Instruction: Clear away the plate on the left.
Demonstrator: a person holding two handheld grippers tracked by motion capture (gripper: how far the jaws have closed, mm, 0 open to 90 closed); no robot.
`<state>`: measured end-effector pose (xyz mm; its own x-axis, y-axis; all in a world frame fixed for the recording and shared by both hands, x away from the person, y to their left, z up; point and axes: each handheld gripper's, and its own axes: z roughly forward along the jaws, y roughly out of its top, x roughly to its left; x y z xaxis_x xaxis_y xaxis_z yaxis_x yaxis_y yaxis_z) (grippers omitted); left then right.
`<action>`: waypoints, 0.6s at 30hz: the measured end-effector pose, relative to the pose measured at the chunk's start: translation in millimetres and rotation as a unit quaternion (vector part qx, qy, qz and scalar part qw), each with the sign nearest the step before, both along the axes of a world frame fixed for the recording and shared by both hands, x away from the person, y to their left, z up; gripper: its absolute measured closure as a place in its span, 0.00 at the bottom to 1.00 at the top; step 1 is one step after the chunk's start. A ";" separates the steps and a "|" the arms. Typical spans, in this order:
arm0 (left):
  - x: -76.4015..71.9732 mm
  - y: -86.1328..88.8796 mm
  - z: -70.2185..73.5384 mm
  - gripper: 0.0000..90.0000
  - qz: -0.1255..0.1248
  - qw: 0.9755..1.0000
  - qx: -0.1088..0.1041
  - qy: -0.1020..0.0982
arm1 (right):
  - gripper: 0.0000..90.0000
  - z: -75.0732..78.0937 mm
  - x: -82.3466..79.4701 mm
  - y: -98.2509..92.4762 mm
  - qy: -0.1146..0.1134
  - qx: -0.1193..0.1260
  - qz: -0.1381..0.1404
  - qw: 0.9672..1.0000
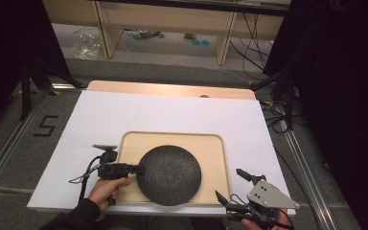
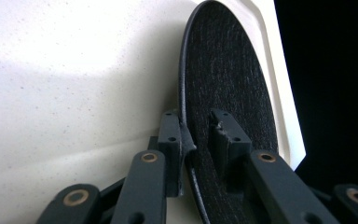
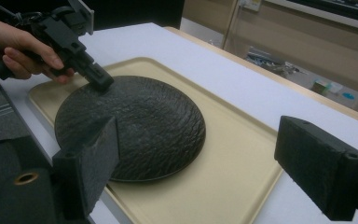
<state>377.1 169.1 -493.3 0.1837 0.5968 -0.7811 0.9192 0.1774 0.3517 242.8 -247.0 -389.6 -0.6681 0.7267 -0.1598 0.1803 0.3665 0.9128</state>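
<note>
Plates: one, a dark textured plate (image 1: 169, 174), round.
Trays: one, a pale tray (image 1: 218, 158), under the plate.
Claws: two, a left claw (image 1: 141, 168) and a right claw (image 1: 231, 184), each with two black jaws.
Hands: two, a left hand (image 1: 106, 188) and a right hand (image 1: 268, 221), one per claw.
Surfaces: one, the surface (image 1: 163, 110) with a white top.
Grey plates: one, a three-cornered plate (image 1: 267, 193), on the right claw.
Floor marks: one, a "5" (image 1: 46, 125) left of the surface.
</note>
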 end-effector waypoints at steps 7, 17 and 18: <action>4.3 -1.8 -3.2 0.85 0.009 1.000 0.009 -0.004 | 0.17 -1.3 0.2 0.9 0.001 -0.001 -0.001 1.000; 22.0 -4.7 -9.5 0.84 0.025 1.000 -0.004 0.001 | 0.17 -1.3 0.9 1.4 0.001 -0.006 0.004 1.000; 23.1 -5.5 -10.1 0.84 0.024 1.000 -0.007 0.002 | 0.17 -1.4 0.8 1.2 0.003 -0.006 0.003 1.000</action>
<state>400.2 163.7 -503.4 0.1523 0.5944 -0.7896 0.9104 0.2266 0.3462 243.6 -245.8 -391.1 -0.6735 0.7204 -0.1656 0.1826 0.3792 0.9071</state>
